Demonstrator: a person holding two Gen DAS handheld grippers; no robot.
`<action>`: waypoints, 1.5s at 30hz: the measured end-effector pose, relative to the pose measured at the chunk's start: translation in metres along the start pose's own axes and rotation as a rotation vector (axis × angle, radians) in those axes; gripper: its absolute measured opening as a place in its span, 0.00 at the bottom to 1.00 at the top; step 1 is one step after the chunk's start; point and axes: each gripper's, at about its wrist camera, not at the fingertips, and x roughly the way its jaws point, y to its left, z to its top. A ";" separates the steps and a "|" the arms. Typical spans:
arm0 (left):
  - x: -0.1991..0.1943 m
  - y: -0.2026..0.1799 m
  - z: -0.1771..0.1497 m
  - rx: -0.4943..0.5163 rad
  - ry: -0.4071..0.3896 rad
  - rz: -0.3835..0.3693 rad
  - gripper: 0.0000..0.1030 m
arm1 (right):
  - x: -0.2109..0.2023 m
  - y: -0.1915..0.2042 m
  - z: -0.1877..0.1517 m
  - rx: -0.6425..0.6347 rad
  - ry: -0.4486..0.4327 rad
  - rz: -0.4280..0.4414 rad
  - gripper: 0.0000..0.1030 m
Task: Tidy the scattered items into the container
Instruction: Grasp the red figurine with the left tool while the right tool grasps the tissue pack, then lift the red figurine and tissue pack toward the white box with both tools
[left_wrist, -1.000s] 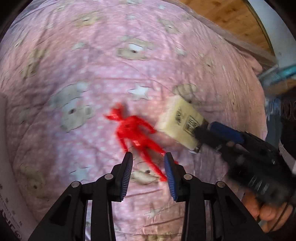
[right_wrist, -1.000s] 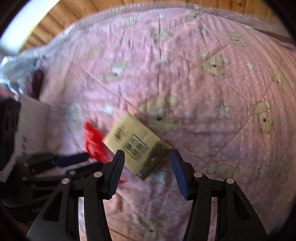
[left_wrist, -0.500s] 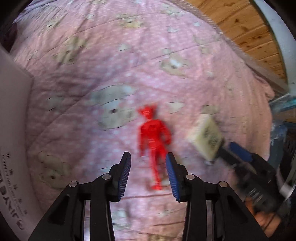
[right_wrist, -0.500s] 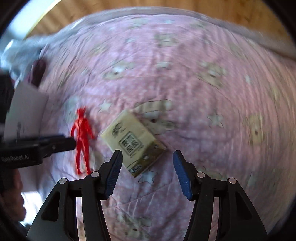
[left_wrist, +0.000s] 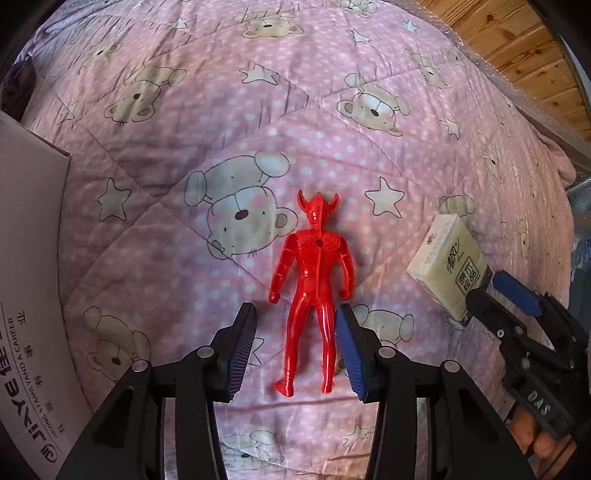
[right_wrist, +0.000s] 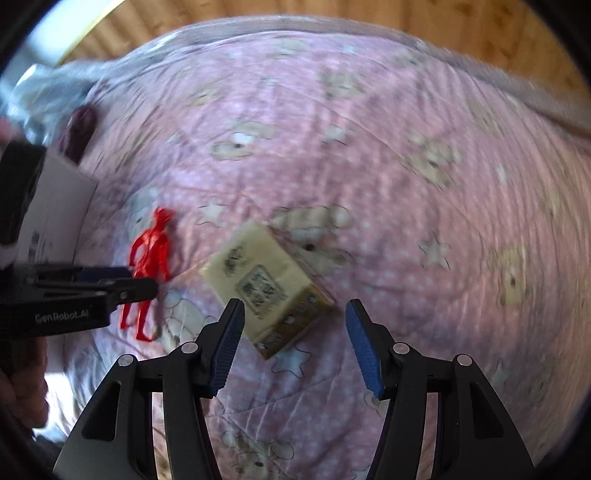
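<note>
Left wrist view: the left claw (left_wrist: 297, 345) had lined up squarely on the red figure (left_wrist: 312, 284), which half a second earlier lay blurred and slightly off-axis; its jaws stood spread, one either side of the legs, nothing gripped. The figure lay flat on the pink quilt (left_wrist: 184, 122) of the bed. The white box (left_wrist: 27, 295), judged to be the container, stood at the left edge. At right, the right claw (left_wrist: 487, 291) had reached the near end of the tissue pack (left_wrist: 448, 267).

Right wrist view (motion-blurred): the right claw (right_wrist: 293, 341) was released and wide, the tissue pack (right_wrist: 266, 284) lying between and just ahead of its fingers, closer than before. The left claw (right_wrist: 142, 282) overlapped the red figure (right_wrist: 149, 258). Both grasps appeared imminent; neither item was yet lifted.
</note>
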 end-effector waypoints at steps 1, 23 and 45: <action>0.000 -0.002 0.000 0.002 0.001 -0.014 0.45 | 0.001 0.006 0.002 -0.048 -0.003 -0.016 0.58; 0.004 -0.018 -0.021 0.026 -0.044 0.010 0.56 | 0.037 0.030 0.003 -0.213 0.034 -0.094 0.60; -0.023 -0.006 -0.025 0.053 -0.094 -0.015 0.27 | 0.015 -0.019 -0.026 0.185 0.044 0.075 0.54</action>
